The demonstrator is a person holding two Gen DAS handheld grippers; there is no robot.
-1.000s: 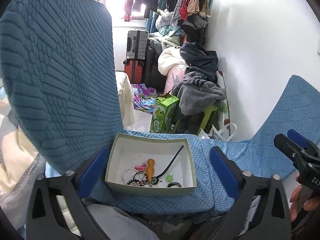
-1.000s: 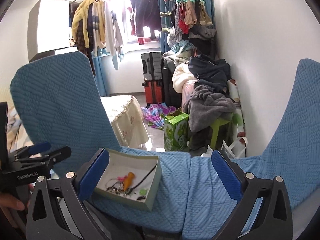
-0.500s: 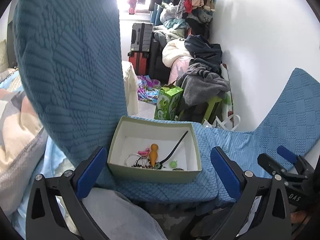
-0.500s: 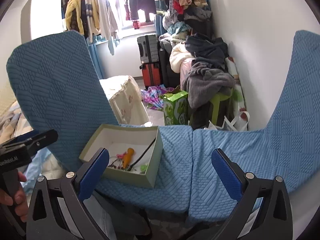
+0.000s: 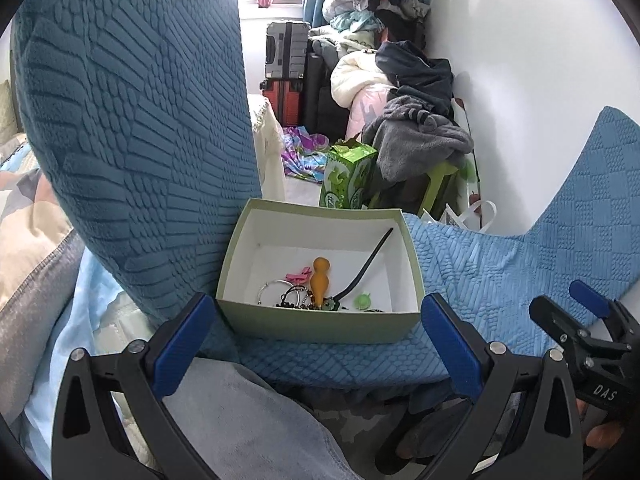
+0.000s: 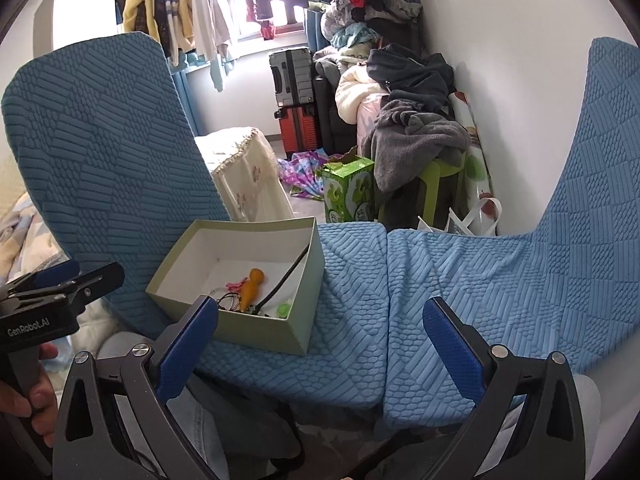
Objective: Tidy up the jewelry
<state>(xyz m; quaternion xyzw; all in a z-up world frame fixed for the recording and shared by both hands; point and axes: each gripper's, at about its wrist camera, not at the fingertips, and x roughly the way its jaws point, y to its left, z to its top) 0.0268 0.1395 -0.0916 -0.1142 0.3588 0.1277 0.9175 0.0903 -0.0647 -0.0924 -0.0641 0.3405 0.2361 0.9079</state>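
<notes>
A pale green box [image 5: 324, 213] with a white inside rests on the blue seat cover. Inside lie an orange figure-shaped piece [image 5: 320, 280], a pink bow [image 5: 298, 276], silver rings [image 5: 272, 292], dark beads, a small green bit [image 5: 363, 301] and a long black stick [image 5: 366, 264]. My left gripper [image 5: 316, 332] is open just in front of the box and holds nothing. My right gripper [image 6: 320, 340] is also open and empty, to the right of the box [image 6: 312, 276], over the seat. The orange piece [image 6: 251, 286] shows there too.
Blue textured cushions rise left [image 5: 132, 120] and right [image 5: 592, 200] of the seat. Beyond the seat edge are a green carton [image 5: 348, 178], a clothes pile [image 5: 416, 120] and suitcases [image 5: 286, 56]. A grey-clad leg [image 5: 240, 420] lies below the grippers.
Both grippers have drawn closer to the box, which now looks larger in each view. Both stay open. The things in the box have not moved.
</notes>
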